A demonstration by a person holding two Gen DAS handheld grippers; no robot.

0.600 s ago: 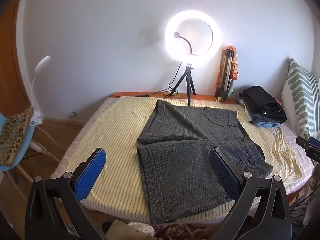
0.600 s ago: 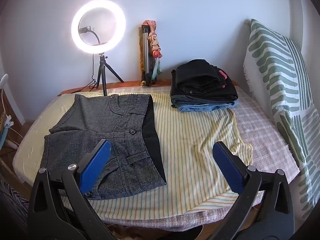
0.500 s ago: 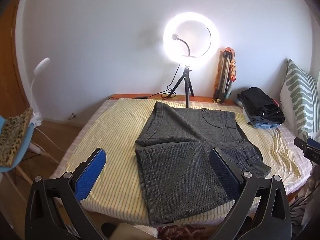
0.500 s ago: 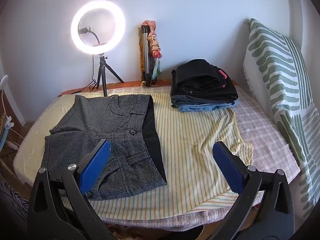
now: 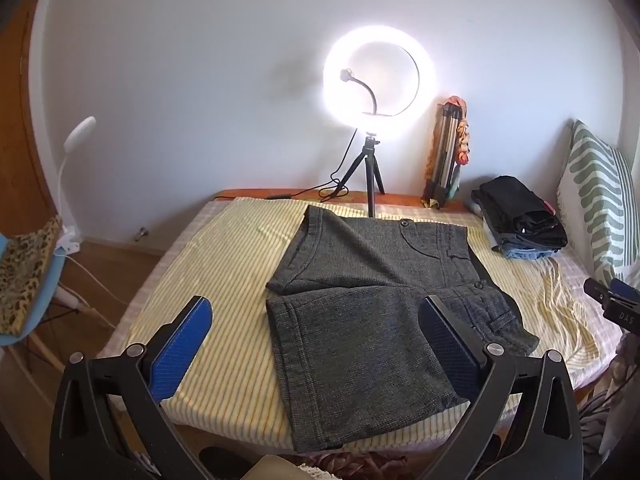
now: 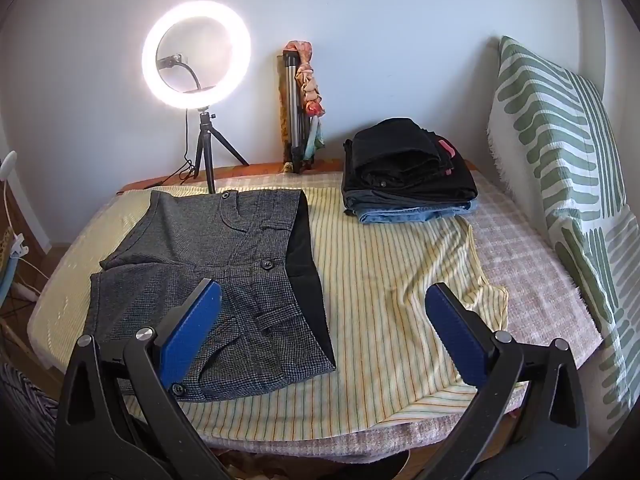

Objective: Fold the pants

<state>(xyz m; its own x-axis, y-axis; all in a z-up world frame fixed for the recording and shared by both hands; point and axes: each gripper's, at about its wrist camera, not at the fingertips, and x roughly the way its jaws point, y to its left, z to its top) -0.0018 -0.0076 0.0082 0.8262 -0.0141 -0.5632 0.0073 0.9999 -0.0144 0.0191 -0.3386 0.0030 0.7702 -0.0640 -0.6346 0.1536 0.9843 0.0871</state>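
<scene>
**Both grippers hang open over the spread shorts**

Since the earlier frames the left view has drawn back a little; the right view is unchanged. The grey shorts [image 5: 372, 300] lie flat on the striped sheet [image 5: 224, 264] covering the bed. The left hand-held gripper [image 5: 316, 344] hovers wide open and empty above the nearer leg, apparently clear of it. The right hand-held gripper [image 6: 324, 332] hovers equally spread, empty, near the waistband [image 6: 308, 264].

The left tool [image 5: 314, 344] is hanging with its blue pads [image 5: 182, 342] spread wide, gripping nothing. The right tool [image 6: 322, 330] is doing likewise (its tip [image 5: 612, 304] is showing at the left view's edge).
</scene>
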